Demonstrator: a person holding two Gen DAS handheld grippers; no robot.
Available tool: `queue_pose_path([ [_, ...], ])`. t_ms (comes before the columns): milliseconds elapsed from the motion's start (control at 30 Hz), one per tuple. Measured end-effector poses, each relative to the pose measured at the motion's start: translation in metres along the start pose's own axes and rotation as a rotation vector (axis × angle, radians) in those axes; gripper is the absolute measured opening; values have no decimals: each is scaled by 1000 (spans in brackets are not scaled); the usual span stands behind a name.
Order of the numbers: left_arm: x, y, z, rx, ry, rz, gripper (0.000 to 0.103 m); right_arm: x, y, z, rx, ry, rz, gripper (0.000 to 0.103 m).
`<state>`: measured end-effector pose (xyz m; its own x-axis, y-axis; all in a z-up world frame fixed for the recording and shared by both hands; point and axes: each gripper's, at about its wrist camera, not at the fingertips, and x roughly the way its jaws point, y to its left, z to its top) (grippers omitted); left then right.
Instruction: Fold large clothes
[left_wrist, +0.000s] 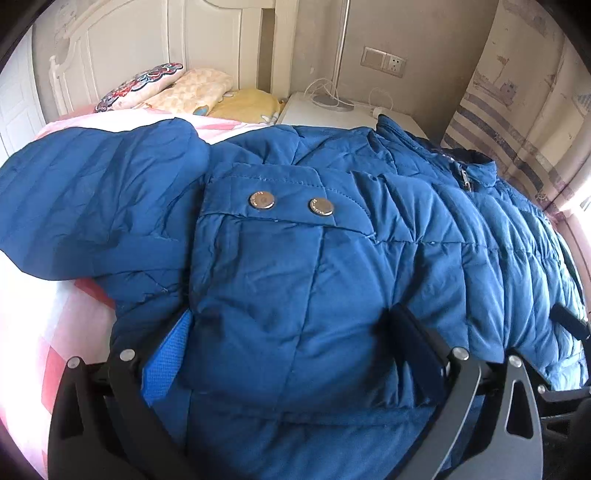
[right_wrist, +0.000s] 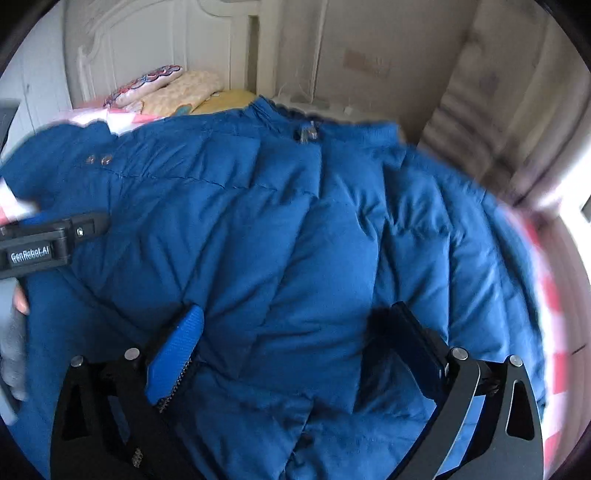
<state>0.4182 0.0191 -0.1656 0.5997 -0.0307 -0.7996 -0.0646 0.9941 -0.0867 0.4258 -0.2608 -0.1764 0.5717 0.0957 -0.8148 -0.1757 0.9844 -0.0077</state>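
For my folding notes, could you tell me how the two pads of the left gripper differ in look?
On the left gripper, the left pad shows a bright blue textured face, while the right pad looks dark, nearly black. Both stand wide apart over the blue jacket, gripping nothing.

Blue jacket (left_wrist: 332, 266) spread on pink checked bed (left_wrist: 48, 332), two snaps (left_wrist: 291, 203) on pocket flap, left gripper (left_wrist: 291, 332) wide apart over it, pillows (left_wrist: 184, 90) by headboard (left_wrist: 147, 40).
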Motion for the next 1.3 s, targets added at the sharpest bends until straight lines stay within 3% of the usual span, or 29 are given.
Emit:
queue_pose_path([
  [133,-3,3,0,-13,-20,-9,101,-33,-38,18,97,-125,-46,96],
  [200,-14,7,-1,-34,-85,-3,101,-37,-64,30,155,-174,-77,96],
  [267,-23,9,-2,-33,-138,-16,101,-23,-91,39,200,-140,-103,96],
  [333,-23,9,-1,-26,-135,-22,101,12,-125,39,265,-1,-133,96],
  [367,-18,8,-1,-17,-111,-20,101,29,-135,35,290,83,-98,97],
  [500,-14,4,1,2,-86,-12,101,13,-136,38,286,49,-95,97],
  [600,-11,4,2,0,-68,-11,101,-3,-138,50,307,-73,-113,97],
  [700,-11,4,1,3,-64,-6,101,-2,-140,68,281,-119,-175,97],
  [833,-10,4,1,0,-63,-8,101,53,-154,80,313,39,-184,98],
  [867,-10,4,1,-1,-63,-9,101,55,-156,80,332,40,-169,98],
  [967,-9,4,1,0,-61,-10,101,41,-150,81,355,25,-223,98],
  [1067,-9,5,1,-2,-57,-12,101,19,-127,81,351,-73,-130,98],
  [1200,-8,4,1,1,-53,-8,101,25,-72,87,208,-56,-27,98],
  [1300,-8,5,1,-1,-53,-10,101,51,-38,83,47,12,-85,99],
])
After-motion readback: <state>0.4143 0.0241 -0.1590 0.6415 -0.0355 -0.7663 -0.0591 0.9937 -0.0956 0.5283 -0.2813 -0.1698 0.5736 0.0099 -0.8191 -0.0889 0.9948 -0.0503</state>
